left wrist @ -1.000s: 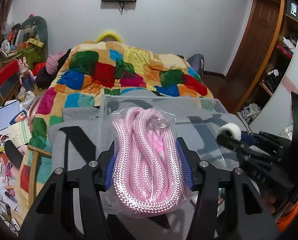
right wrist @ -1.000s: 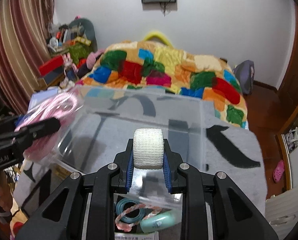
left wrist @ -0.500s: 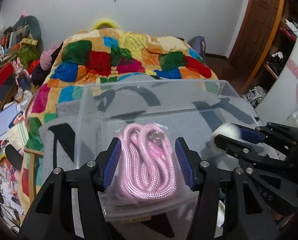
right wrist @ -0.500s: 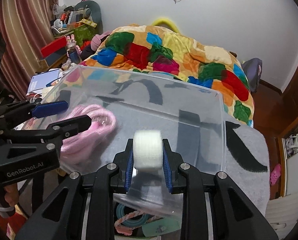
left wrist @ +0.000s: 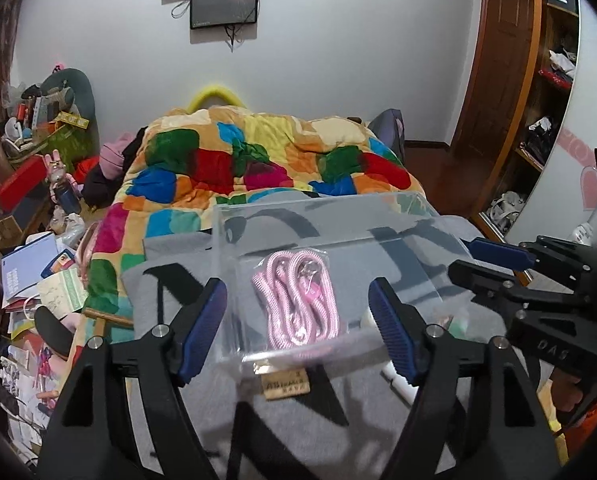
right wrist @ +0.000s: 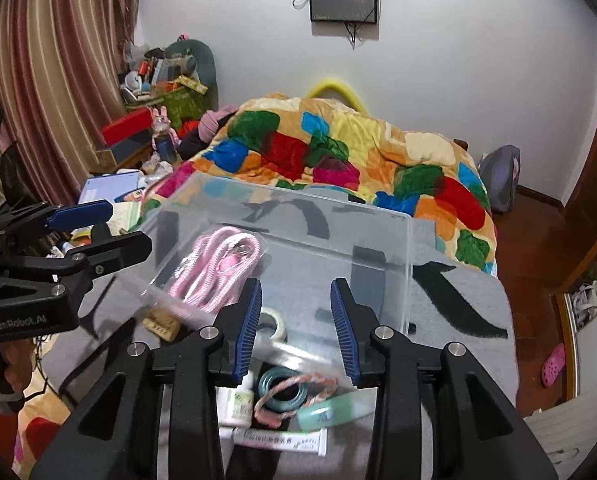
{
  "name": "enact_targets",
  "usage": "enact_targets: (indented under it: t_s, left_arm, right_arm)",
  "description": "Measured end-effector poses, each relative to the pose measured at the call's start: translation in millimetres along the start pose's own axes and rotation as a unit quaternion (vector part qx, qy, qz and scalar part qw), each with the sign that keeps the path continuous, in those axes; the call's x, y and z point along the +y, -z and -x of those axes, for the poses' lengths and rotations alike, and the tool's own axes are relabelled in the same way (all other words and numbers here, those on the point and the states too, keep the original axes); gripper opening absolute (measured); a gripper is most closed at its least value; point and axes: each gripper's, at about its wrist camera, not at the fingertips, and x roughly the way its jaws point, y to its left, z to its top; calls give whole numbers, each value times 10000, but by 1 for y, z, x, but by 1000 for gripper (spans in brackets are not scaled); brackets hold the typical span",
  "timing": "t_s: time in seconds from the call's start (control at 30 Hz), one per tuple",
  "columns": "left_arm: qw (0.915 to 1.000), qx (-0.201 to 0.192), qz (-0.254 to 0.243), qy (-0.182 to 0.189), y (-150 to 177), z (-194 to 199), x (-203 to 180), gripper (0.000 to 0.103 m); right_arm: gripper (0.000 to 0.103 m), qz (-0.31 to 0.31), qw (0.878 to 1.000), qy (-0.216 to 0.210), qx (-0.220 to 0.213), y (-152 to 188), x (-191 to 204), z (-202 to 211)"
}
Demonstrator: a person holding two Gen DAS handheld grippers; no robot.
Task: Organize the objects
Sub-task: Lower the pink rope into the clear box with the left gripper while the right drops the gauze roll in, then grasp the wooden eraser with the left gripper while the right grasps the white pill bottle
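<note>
A clear plastic bin (left wrist: 414, 216) (right wrist: 402, 272) stands on a grey blanket. A bagged pink rope (left wrist: 300, 298) (right wrist: 214, 268) lies inside it at the left. A white gauze roll (right wrist: 272, 322) lies inside near the front wall. My left gripper (left wrist: 298, 330) is open and empty, just in front of the bin above the rope. My right gripper (right wrist: 296, 330) is open and empty above the bin's front edge. In the left wrist view the right gripper (left wrist: 494, 264) sits at the right; in the right wrist view the left gripper (right wrist: 98, 232) sits at the left.
In front of the bin lie a teal tape ring with a braided cord (right wrist: 284, 390), a small white bottle (right wrist: 236, 402), a green tube (right wrist: 330, 410), a white tube (right wrist: 280, 438) and a cork tag (left wrist: 284, 384). A patchwork quilt (left wrist: 258, 160) covers the bed behind. Clutter lies at the left.
Both grippers opened and pulled back. The pink rope left my left gripper and the gauze roll left my right one; both now lie in the bin.
</note>
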Motion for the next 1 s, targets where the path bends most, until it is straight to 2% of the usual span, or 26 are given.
enact_targets:
  t_s: [0.2, 0.63, 1.0]
  left_arm:
    - [9999, 97, 88, -48, 27, 6, 6, 74]
    - [9948, 918, 431, 97, 89, -30, 19, 74]
    - [9935, 1003, 537, 39, 89, -60, 16, 68]
  right_arm:
    - [33, -39, 9999, -155, 35, 22, 8, 8]
    - [33, -97, 9951, -699, 691, 75, 34, -23]
    - [33, -220, 9923, -634, 1045, 89, 33, -51]
